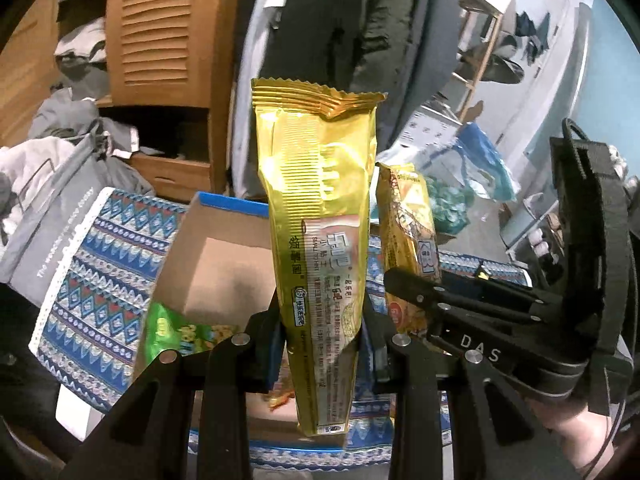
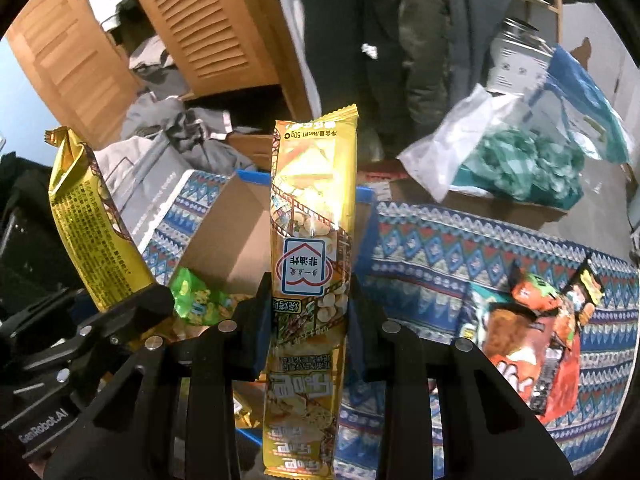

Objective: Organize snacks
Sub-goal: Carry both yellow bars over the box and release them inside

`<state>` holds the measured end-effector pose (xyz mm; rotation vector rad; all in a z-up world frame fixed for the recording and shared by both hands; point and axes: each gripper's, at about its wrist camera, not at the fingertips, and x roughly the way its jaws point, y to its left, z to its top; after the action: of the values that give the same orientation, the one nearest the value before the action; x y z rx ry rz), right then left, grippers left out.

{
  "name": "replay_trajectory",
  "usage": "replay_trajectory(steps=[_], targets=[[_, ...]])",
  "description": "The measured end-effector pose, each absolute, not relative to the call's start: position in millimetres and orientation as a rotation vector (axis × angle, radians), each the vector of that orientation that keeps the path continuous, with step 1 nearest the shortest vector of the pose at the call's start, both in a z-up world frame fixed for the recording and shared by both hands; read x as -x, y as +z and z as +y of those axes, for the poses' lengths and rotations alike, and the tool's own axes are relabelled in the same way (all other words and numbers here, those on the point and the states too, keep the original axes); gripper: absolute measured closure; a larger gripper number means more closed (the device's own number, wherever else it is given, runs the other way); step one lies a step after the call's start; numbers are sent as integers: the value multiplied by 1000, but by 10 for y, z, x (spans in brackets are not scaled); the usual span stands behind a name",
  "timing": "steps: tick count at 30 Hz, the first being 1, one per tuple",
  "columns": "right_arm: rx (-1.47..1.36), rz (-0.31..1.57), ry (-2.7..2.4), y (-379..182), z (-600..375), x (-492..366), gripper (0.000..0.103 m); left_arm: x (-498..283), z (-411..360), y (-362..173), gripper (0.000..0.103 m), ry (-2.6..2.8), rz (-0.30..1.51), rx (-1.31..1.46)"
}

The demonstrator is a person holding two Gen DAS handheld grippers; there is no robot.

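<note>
My left gripper (image 1: 322, 344) is shut on a long gold snack packet (image 1: 320, 216), held upright above an open cardboard box (image 1: 216, 256) with a blue rim. My right gripper (image 2: 310, 320) is shut on a yellow snack packet (image 2: 312, 240) with a film-strip print, also upright over that box (image 2: 236, 240). Each view shows the other gripper beside it: the right one (image 1: 416, 292) with its yellow packet (image 1: 408, 224), the left one (image 2: 132, 312) with its gold packet (image 2: 84, 220). A green snack bag (image 1: 180, 332) lies in the box (image 2: 196, 296).
The box sits on a blue patterned cloth (image 2: 440, 248). Orange and red snack bags (image 2: 536, 336) lie on the cloth at the right. A wooden louvred cabinet (image 1: 160, 28), piled grey clothes (image 1: 68, 148), hanging coats (image 2: 380, 40) and plastic bags (image 2: 512, 160) stand behind.
</note>
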<state>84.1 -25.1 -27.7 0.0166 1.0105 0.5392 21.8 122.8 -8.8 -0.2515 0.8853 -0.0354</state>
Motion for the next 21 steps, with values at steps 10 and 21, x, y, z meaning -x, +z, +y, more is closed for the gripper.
replay_trajectory(steps=[10,21], targets=[[13,1081,572,-571,262,-892,72,-298,1613,-452,71,50,951,283],[33,1148,572,-844,482,-960,65,-368,1791,-771,70,107,1033,282]])
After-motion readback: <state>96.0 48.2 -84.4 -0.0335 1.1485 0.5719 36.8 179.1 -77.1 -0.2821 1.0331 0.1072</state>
